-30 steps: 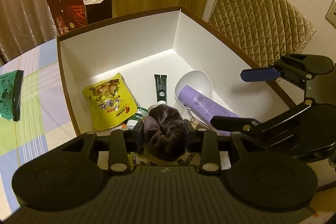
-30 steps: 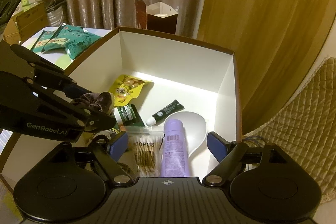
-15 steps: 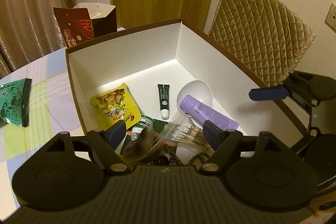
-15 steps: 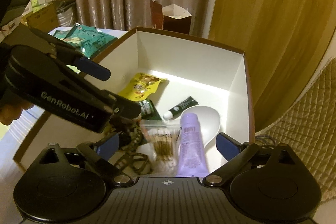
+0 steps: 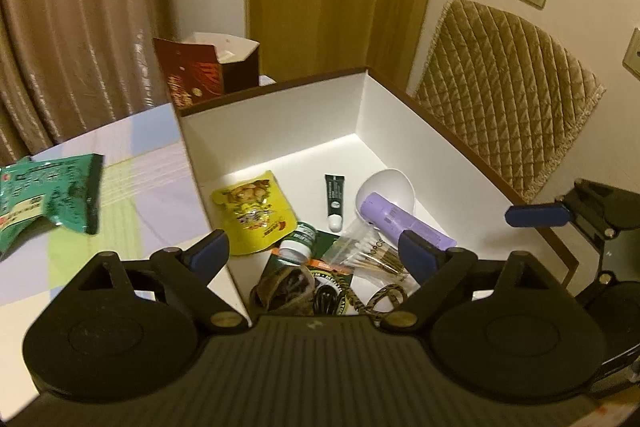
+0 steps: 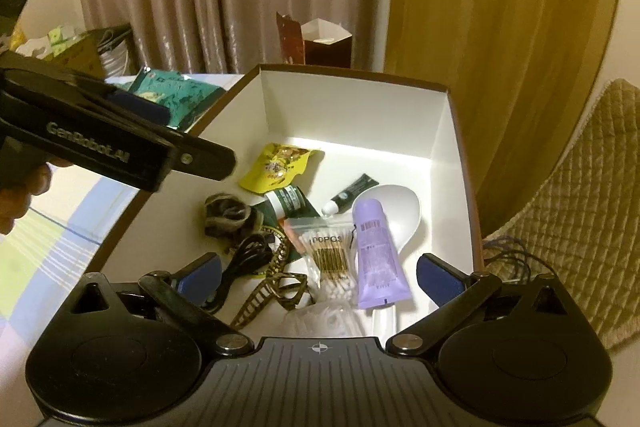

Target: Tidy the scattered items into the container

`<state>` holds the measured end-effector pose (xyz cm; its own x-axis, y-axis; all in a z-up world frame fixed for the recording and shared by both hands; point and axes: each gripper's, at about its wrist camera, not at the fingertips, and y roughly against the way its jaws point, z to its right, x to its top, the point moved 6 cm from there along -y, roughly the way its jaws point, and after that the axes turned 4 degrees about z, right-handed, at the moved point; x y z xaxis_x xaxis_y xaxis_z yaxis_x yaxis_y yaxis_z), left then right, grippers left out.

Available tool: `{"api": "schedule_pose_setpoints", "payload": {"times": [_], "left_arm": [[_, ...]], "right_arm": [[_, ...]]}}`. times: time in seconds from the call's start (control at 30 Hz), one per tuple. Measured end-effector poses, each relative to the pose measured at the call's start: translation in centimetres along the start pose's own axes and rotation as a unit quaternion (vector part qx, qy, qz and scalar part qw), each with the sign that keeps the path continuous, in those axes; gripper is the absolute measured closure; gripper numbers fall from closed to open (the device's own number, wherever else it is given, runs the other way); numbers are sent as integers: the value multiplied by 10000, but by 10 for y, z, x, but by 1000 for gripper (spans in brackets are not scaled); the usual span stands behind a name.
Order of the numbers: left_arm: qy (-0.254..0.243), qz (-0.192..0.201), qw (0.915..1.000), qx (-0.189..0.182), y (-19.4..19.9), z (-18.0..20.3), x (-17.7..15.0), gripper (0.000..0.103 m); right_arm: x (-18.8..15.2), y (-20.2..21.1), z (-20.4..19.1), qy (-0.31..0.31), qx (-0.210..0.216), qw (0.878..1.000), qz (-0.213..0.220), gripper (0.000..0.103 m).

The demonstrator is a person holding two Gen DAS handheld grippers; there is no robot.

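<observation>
The white box with a brown rim (image 5: 280,87) holds a yellow snack pouch (image 5: 252,215), a green tube (image 5: 334,193), a white scoop (image 5: 386,185), a purple tube (image 6: 376,255), a bag of cotton swabs (image 6: 330,255), a green bottle (image 6: 286,201), a black cable (image 6: 248,255) and a hair claw (image 6: 272,291). A brown scrunchie (image 6: 226,215) lies loose on the box floor. My left gripper (image 5: 313,251) hovers over the box's near corner, its jaws opening with nothing between them. My right gripper (image 6: 320,279) is also opening and holds nothing above the swabs and purple tube.
Green snack packs (image 5: 48,199) lie on the checked tablecloth (image 5: 132,163) left of the box. A dark red paper bag (image 5: 208,71) stands behind the box. A quilted chair back (image 5: 504,87) is at the right, with curtains beyond.
My left gripper let go of the brown scrunchie, which dropped into the box. Both grippers spread wider and drew back and up from the box.
</observation>
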<state>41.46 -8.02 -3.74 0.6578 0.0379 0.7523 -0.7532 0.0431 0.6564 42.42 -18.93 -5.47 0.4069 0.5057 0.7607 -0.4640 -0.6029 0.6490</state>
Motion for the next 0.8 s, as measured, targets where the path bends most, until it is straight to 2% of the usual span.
{"api": "schedule_pose_setpoints", "payload": {"times": [0.07, 0.33, 0.53, 0.8], "left_arm": [[38, 51, 9999, 94, 10, -1, -1, 7], [215, 181, 9978, 604, 51, -7, -14, 4], [391, 191, 9957, 812, 78, -13, -27, 4], [408, 150, 9950, 901, 109, -4, -43, 3]], "right_arm": [[0, 6, -1, -75, -31, 10000, 12, 2], [-5, 28, -5, -507, -213, 9983, 175, 2], [-10, 47, -8, -827, -353, 9955, 299, 2], [-18, 71, -19, -1088, -212, 9935, 243, 2]]}}
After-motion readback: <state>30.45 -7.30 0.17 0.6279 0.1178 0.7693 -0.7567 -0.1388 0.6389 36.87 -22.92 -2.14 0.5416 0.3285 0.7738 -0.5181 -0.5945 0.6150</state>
